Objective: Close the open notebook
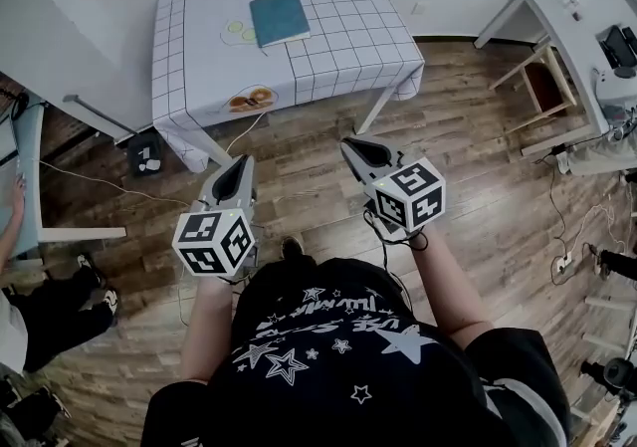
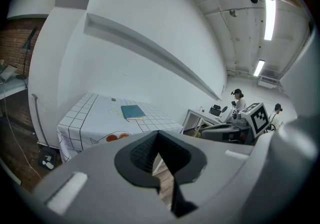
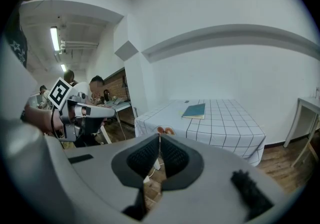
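A teal notebook [image 1: 279, 17] lies closed and flat on a table with a white checked cloth [image 1: 338, 47], far ahead of me. It also shows small in the left gripper view [image 2: 132, 112] and the right gripper view [image 3: 194, 111]. My left gripper [image 1: 235, 172] hangs over the wooden floor, well short of the table, jaws shut with nothing between them. My right gripper [image 1: 360, 150] is level with it on the right, also shut and empty. Both point toward the table.
A white desk [image 1: 557, 57] with a wooden chair [image 1: 542, 82] stands at the right, with equipment and cables near it. Another desk edge [image 1: 30, 176] and a seated person are at the left. A power strip [image 1: 147, 156] and cable lie on the floor beside the table leg.
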`<action>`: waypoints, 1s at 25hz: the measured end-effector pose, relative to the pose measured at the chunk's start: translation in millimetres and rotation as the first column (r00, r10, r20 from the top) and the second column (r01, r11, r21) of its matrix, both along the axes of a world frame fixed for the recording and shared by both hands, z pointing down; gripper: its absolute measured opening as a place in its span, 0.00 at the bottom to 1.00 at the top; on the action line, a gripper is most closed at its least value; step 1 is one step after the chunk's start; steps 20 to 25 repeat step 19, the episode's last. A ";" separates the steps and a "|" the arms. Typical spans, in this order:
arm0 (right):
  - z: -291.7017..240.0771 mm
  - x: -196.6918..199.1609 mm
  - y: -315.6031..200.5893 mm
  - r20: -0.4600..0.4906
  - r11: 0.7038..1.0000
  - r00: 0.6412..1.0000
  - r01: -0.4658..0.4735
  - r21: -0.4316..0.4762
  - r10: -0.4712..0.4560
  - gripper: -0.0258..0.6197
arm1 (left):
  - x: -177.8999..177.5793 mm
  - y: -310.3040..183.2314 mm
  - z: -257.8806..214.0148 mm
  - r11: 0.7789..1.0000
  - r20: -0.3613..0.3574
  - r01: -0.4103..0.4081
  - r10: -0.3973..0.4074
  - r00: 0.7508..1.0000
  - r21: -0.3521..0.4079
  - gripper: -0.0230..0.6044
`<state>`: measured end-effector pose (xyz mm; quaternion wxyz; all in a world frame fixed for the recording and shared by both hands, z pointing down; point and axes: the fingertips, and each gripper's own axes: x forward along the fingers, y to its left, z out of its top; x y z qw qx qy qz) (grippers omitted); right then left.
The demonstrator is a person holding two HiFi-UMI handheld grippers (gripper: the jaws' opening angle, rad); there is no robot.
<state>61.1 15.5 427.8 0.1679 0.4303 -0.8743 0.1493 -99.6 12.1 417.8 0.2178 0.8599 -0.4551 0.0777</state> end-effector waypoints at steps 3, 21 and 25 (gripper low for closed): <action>-5.1 12.2 8.0 0.014 1.000 1.000 0.007 -0.001 -0.007 0.07 | 12.9 13.6 -2.3 1.000 0.002 0.011 -0.011 1.000 -0.006 0.05; -28.2 57.2 78.6 0.017 0.995 0.996 0.088 0.044 -0.089 0.07 | 59.3 97.4 -18.0 0.996 0.027 0.088 -0.088 0.996 0.026 0.05; -28.2 57.2 78.6 0.017 0.995 0.996 0.088 0.044 -0.089 0.07 | 59.3 97.4 -18.0 0.996 0.027 0.088 -0.088 0.996 0.026 0.05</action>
